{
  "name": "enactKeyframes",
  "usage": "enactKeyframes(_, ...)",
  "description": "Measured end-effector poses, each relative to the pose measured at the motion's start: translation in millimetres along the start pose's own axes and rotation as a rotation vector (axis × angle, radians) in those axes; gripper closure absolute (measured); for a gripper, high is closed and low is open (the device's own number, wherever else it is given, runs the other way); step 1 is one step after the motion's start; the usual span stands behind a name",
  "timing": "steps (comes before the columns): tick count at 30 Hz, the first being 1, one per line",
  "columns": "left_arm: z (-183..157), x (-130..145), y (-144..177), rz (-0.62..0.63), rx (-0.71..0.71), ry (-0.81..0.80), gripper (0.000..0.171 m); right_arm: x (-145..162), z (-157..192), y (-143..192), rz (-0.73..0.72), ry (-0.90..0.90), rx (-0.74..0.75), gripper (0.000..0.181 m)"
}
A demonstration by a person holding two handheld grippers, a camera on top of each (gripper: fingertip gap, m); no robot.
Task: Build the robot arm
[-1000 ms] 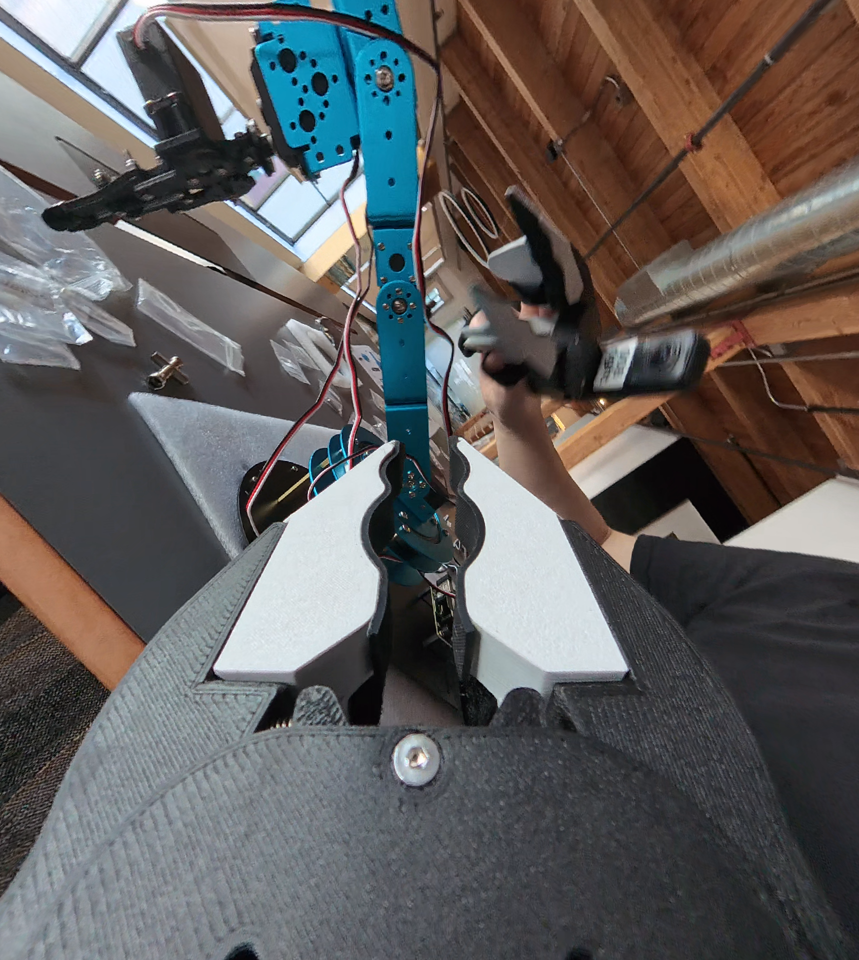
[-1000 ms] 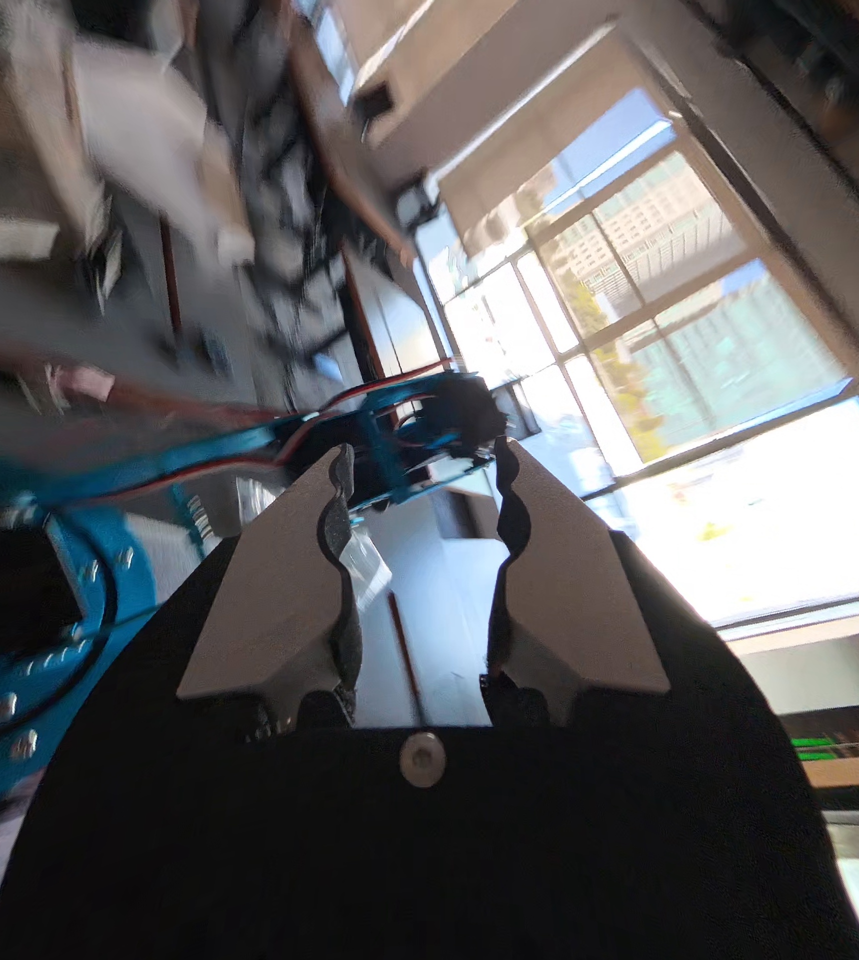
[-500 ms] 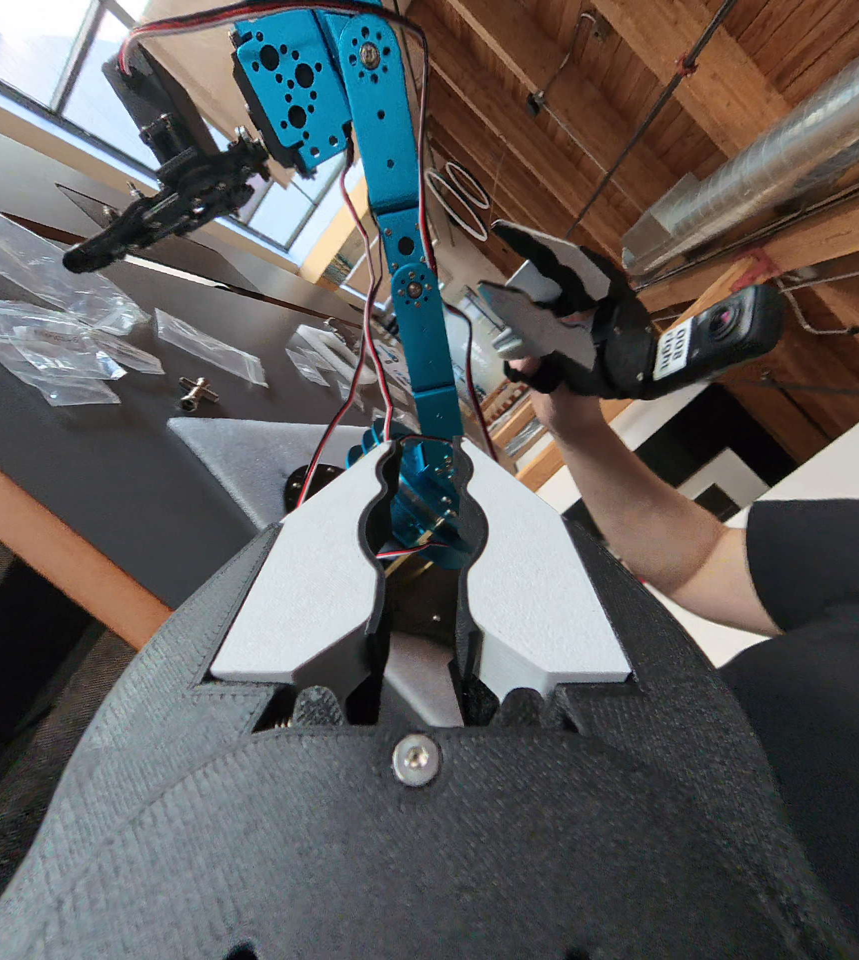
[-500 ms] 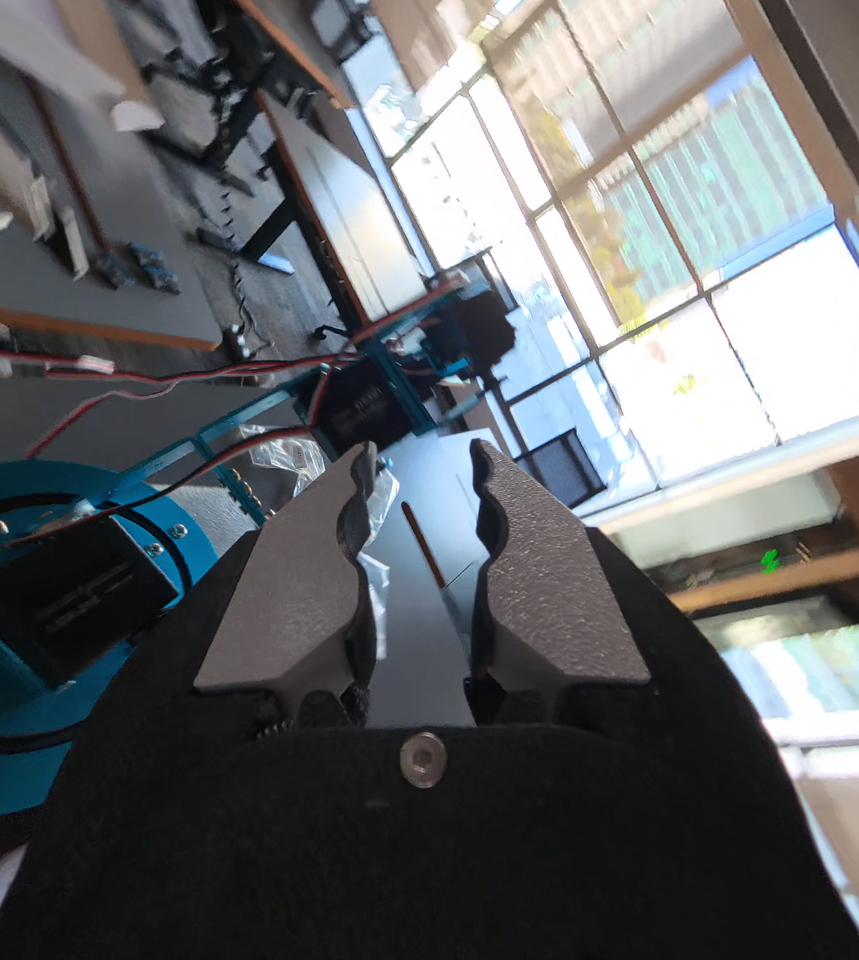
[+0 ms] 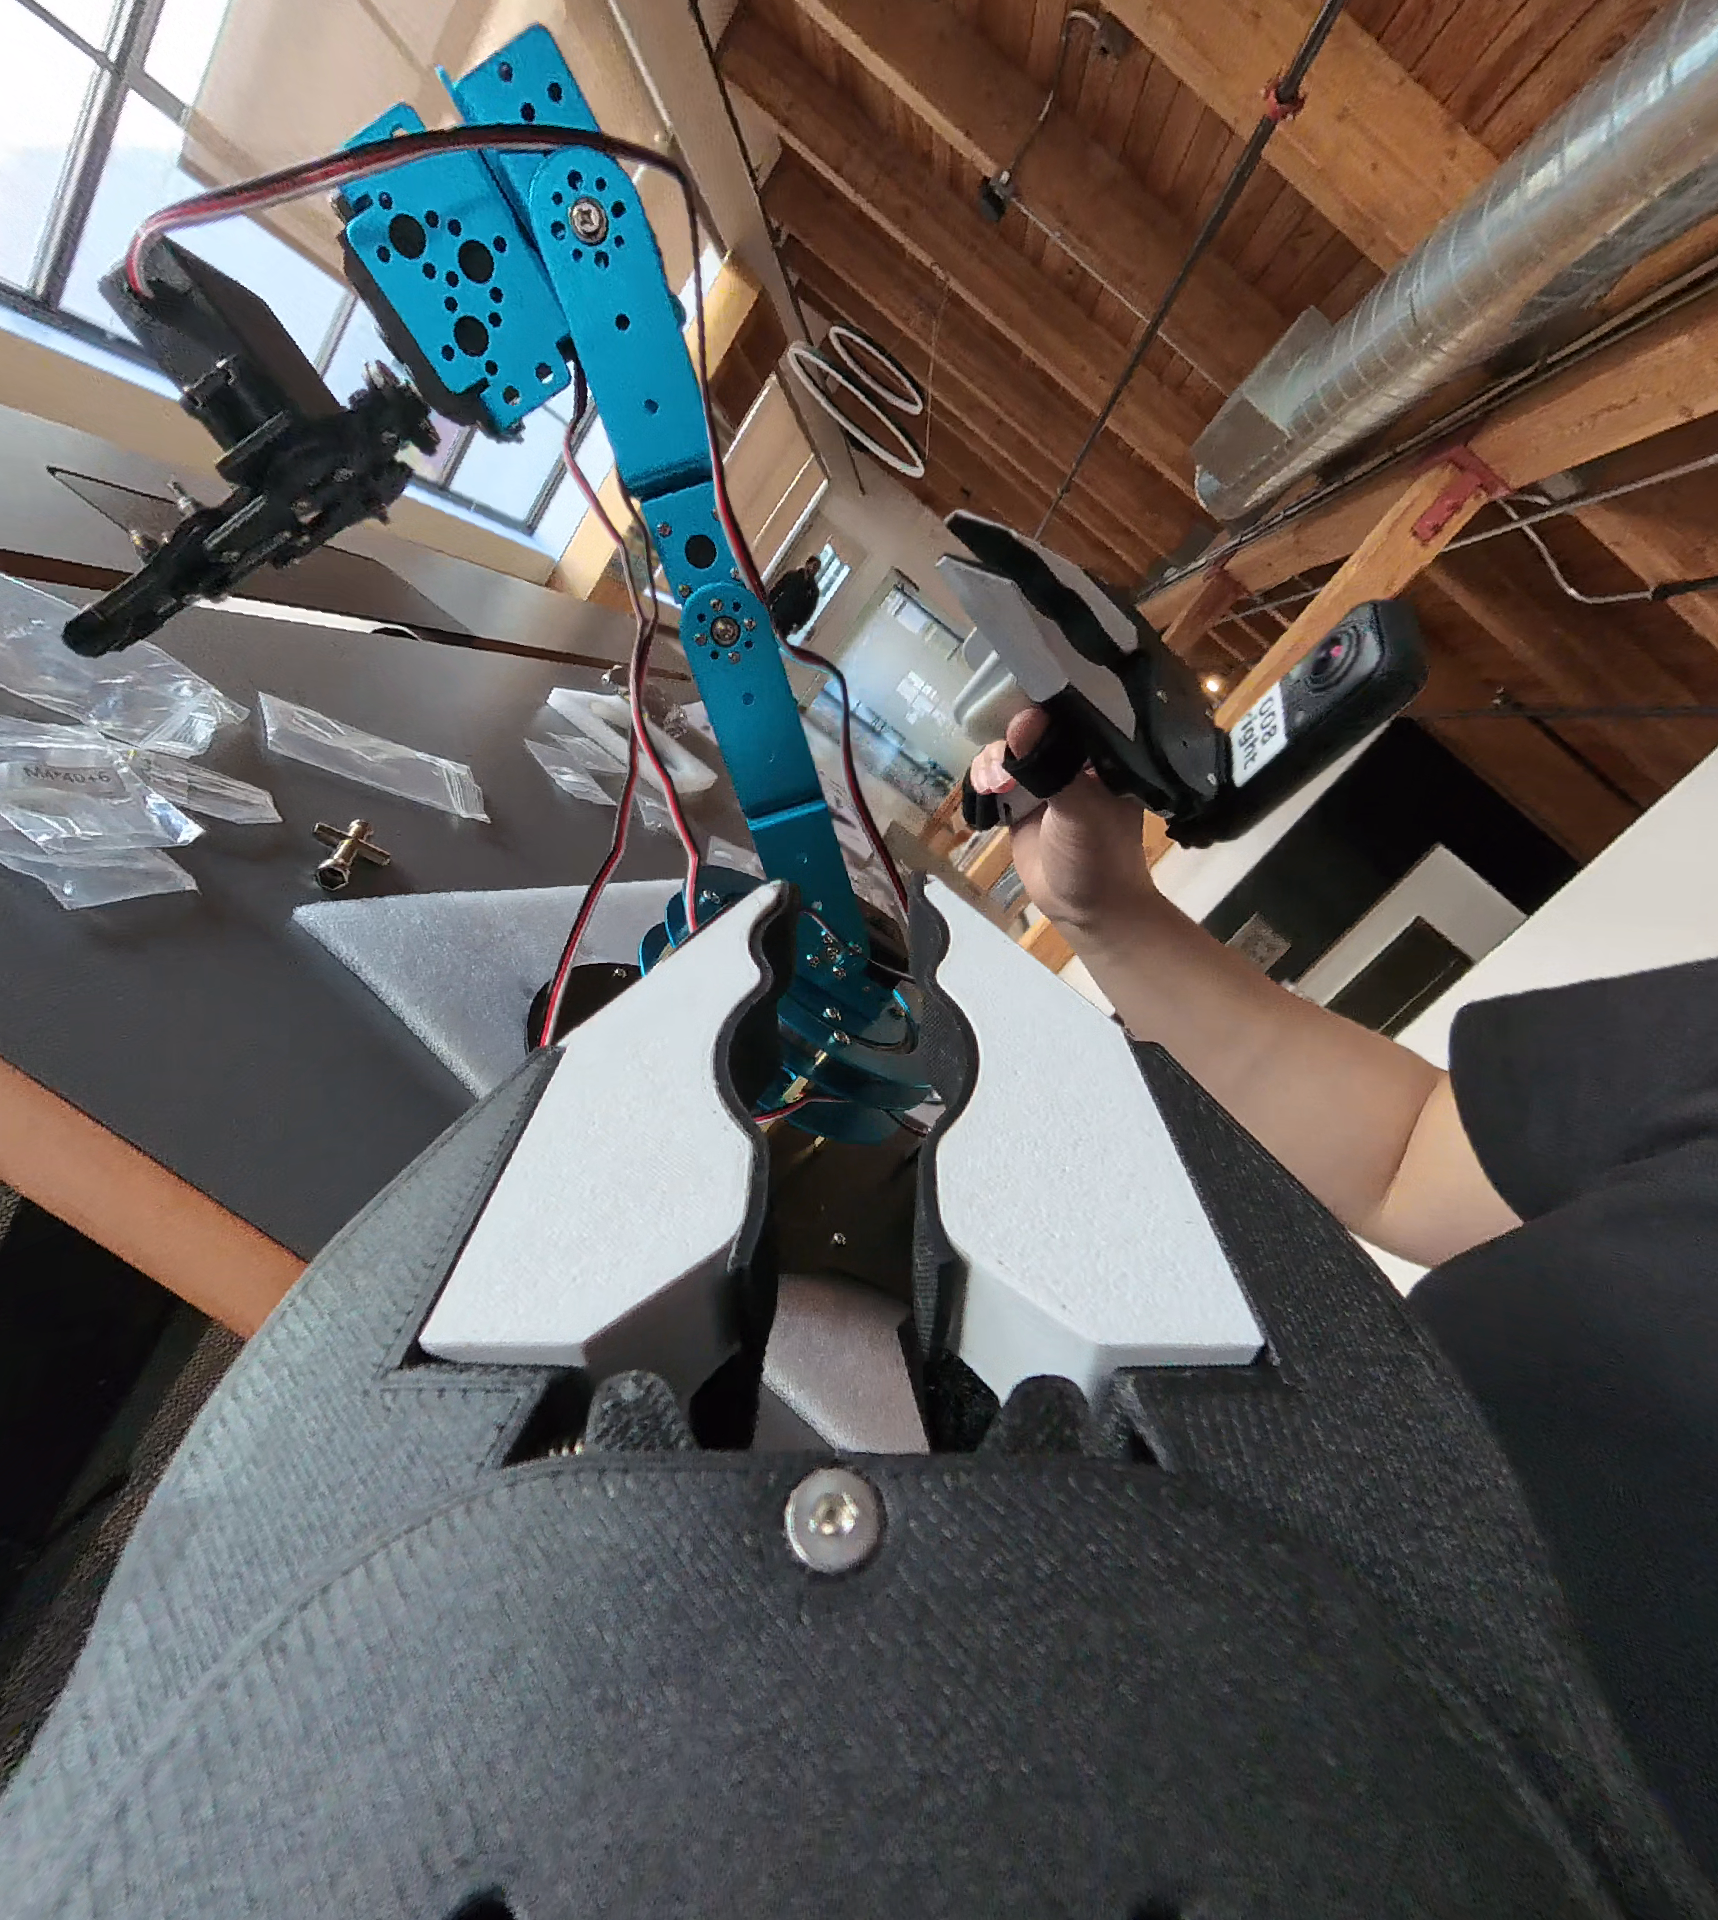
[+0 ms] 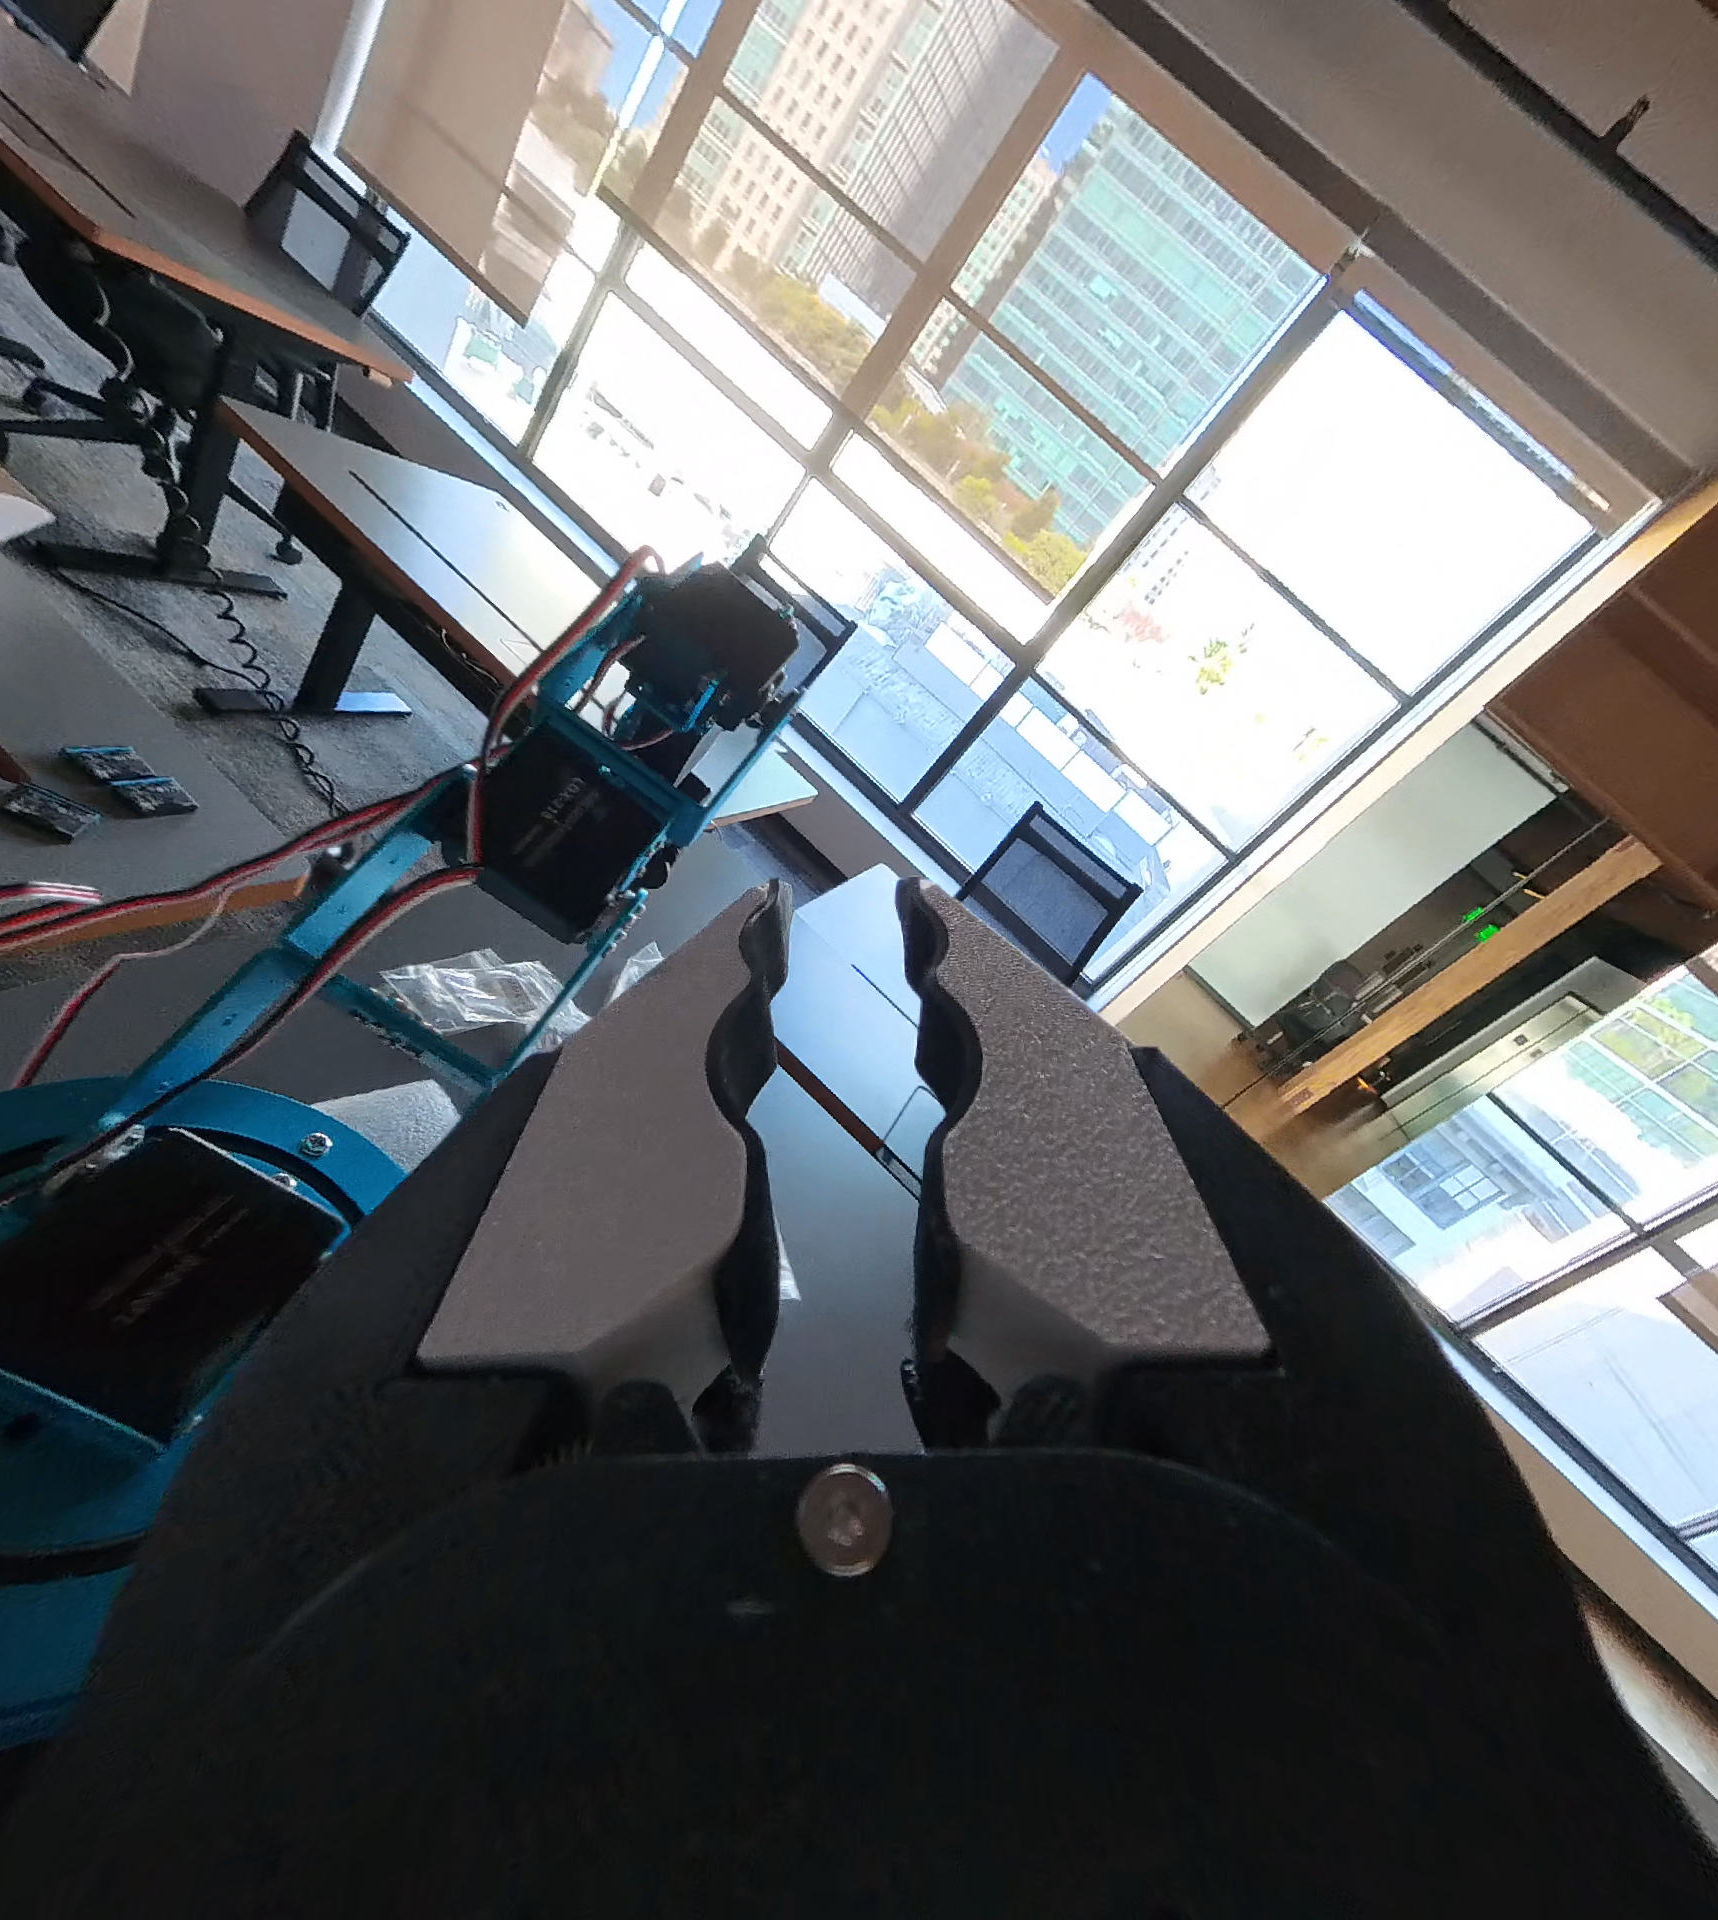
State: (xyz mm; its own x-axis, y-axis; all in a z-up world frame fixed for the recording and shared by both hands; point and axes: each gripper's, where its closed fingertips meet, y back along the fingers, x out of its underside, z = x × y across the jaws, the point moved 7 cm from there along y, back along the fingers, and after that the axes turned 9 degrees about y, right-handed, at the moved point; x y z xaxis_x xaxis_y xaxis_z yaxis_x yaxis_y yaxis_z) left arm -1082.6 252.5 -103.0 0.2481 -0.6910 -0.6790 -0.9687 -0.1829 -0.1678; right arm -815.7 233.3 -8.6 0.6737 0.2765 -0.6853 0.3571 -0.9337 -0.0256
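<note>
Sunlight floods a loft workspace through tall grid windows at 12 o'clock, towers beyond. Dark desks with wood edges stand at 10 o'clock on grey carpet. Overhead, timber beams carry a silver duct at 2 o'clock.

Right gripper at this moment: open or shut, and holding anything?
Open and empty. In its own wrist view the right gripper shows a clear gap between its fingers, with only the far table visible through it; the blue robot arm stands apart, beside it.
</note>
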Motion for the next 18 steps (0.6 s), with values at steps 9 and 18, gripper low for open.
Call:
enactKeyframes(9,-14,9,-1,0.069,-0.133,-0.084,0.154,6,24,25,0.004,-0.159,-0.178,0.181)
enactKeyframes(18,-42,16,-19,0.064,-0.267,-0.182,0.153,31,22,85,-0.029,-0.302,-0.252,0.176)
